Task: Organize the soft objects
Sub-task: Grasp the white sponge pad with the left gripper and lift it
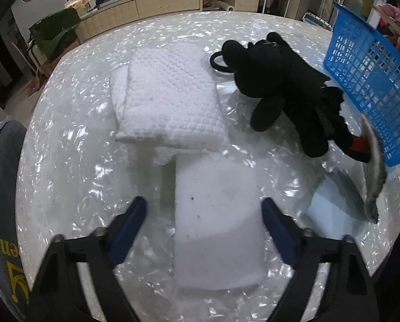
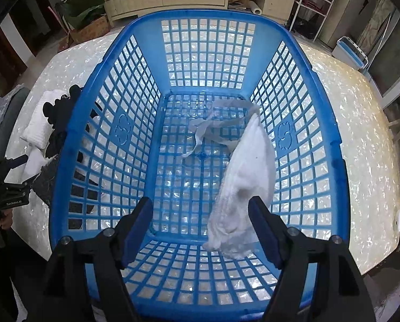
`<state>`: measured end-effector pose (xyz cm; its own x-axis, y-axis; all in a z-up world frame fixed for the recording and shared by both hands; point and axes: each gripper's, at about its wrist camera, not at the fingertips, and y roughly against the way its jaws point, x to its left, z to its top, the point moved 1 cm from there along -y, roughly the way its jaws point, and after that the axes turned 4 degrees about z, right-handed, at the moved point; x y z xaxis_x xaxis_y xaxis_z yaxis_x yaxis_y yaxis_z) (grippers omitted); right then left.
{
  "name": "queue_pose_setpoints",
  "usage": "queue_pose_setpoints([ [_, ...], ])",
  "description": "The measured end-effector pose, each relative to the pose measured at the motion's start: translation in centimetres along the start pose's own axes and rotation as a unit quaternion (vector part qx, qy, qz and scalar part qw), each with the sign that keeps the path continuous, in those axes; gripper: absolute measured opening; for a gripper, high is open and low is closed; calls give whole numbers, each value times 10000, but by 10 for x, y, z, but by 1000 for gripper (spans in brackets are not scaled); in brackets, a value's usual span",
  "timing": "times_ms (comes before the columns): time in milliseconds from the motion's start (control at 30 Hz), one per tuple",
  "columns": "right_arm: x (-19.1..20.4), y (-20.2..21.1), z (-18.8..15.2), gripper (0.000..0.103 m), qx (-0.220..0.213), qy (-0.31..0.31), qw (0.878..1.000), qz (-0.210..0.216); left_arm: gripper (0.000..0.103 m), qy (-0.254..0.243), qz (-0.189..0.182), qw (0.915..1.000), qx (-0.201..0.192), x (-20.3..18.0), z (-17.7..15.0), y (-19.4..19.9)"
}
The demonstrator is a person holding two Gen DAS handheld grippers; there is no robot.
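The right tool, wide open and holding nothing, hangs over the blue plastic lattice basket, where a limp white cloth drapes at 4 o'clock. The left tool, also wide open, straddles a smooth white folded cloth on the bench; light and floppy, best pinched at a folded edge.

Open top of the blue basket gives free entry from above; a white cloth hangs along its right half, between the spread fingers of the right gripper, leaving the left half of the floor bare. On the table, the left gripper straddles a flat white pad; a folded white towel and a black plush toy block the way ahead.
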<state>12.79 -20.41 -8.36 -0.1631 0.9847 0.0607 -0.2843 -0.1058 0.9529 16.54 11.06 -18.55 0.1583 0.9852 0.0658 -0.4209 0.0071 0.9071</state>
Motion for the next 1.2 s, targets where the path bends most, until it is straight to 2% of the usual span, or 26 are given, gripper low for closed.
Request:
queue_pose_setpoints([
  [33, 0, -1, 0, 72, -1, -4, 10000, 12, 69, 13, 6, 10000, 0, 0, 0, 2],
  [100, 0, -1, 0, 72, 0, -8, 10000, 26, 53, 59, 21, 10000, 1, 2, -2, 6],
  [300, -1, -5, 2, 72, 26, 23, 10000, 71, 51, 140, -109, 9998, -93, 6, -7, 23],
  [467, -2, 2, 7, 76, -91, 47, 9999, 20, 51, 166, -160, 9994, -260, 5, -6, 43],
  [500, -2, 4, 8, 79, -119, 57, 9999, 9, 51, 158, -176, 9992, -308, 3, -6, 50],
  [533, -1, 6, 9, 89, -146, 64, 9999, 4, 51, 153, -226, 9990, -361, 2, -5, 57],
  [600, -2, 11, 9, 99, -238, 73, 9997, 7, 51, 129, -325, 9983, -462, -2, -4, 71],
  [967, -16, 42, -1, 103, -759, -45, 9970, 147, 51, -281, -672, 9925, -982, -64, 18, 149],
  [1200, -26, 54, -15, 103, -992, -131, 9949, 84, 51, -613, -890, 9871, -1185, -111, 32, 176],
])
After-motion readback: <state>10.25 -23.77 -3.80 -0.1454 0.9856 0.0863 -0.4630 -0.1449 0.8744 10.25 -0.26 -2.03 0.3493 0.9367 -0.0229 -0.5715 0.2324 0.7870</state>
